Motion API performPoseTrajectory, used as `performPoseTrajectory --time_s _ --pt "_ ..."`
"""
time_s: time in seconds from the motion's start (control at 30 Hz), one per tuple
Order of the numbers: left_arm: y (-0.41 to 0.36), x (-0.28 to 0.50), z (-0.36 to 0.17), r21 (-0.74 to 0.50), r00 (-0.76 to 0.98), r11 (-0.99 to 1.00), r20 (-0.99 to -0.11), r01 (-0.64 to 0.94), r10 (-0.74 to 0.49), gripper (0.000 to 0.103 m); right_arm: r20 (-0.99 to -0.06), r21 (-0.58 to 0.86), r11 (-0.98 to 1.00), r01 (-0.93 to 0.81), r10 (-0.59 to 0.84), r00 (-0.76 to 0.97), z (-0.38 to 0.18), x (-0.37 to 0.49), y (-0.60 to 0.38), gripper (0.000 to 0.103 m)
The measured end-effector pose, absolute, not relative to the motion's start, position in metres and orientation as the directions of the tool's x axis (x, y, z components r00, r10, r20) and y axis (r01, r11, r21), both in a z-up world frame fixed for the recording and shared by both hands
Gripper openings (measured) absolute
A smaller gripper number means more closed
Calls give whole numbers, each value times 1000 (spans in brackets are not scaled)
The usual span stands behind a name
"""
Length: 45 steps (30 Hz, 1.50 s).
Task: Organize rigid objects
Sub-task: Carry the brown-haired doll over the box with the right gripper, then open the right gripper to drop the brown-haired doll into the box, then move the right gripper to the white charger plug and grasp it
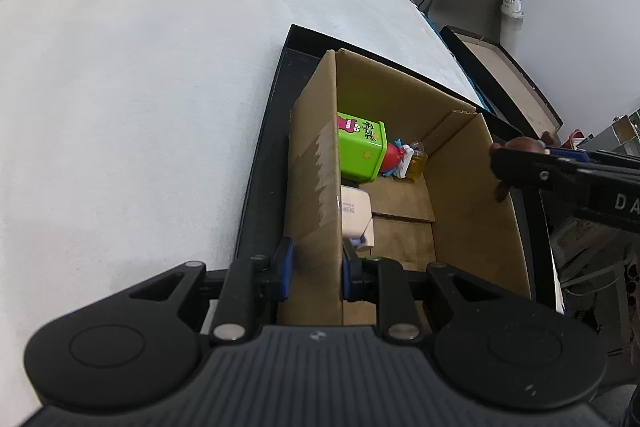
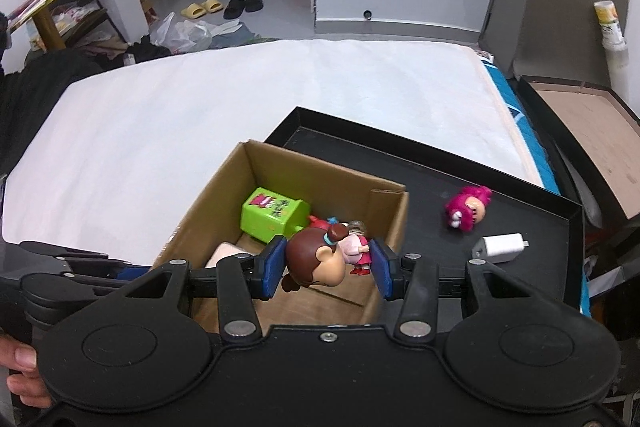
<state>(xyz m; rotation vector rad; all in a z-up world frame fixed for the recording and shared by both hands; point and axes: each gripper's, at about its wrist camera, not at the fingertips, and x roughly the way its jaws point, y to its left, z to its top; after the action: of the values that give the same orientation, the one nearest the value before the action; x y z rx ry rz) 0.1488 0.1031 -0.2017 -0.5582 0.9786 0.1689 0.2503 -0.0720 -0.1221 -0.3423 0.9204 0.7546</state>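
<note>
Cardboard box (image 1: 400, 195) at 3 o'clock in the left view, its near wall clenched by the left gripper (image 1: 316, 271); bare floor beside a green tin (image 1: 362, 151) bearing unreadable script. Right view: right gripper (image 2: 326, 269) grasping a doll figurine (image 2: 320, 261) above the box's 6 o'clock edge.

Brown cardboard box (image 2: 224, 187), lime-green tin (image 2: 272, 213), black tray (image 2: 500, 187), magenta plush toy (image 2: 468, 207), white bedsheet (image 2: 240, 99).

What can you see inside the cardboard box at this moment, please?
Inside the cardboard box lie a green tin, a red and blue toy, a small glass bottle and a white charger. The near corner is hidden by the box wall.
</note>
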Motion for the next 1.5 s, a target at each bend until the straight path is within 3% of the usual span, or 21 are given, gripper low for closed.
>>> performPoseTrajectory --time_s 0.33,0.47,0.67,1.17,1.5 --pt "105 148 -203 -381 559 849 -820 -366 -127 22 -834 57 699 -713 426 351 -130 249 -50 45" --pt "105 148 -204 -388 560 849 -817 -360 -136 22 -847 34 692 -721 403 347 -133 247 -41 54" --pt "106 148 -204 -393 564 844 -814 -363 -137 22 -837 56 702 -710 421 350 -123 251 -45 54" --pt "104 149 -204 -379 559 850 -820 -366 -124 22 -799 56 762 -645 422 429 -98 280 -93 57" --pt "98 150 -202 -350 552 861 -828 -370 -99 22 -796 70 813 -579 395 458 -112 305 -134 62"
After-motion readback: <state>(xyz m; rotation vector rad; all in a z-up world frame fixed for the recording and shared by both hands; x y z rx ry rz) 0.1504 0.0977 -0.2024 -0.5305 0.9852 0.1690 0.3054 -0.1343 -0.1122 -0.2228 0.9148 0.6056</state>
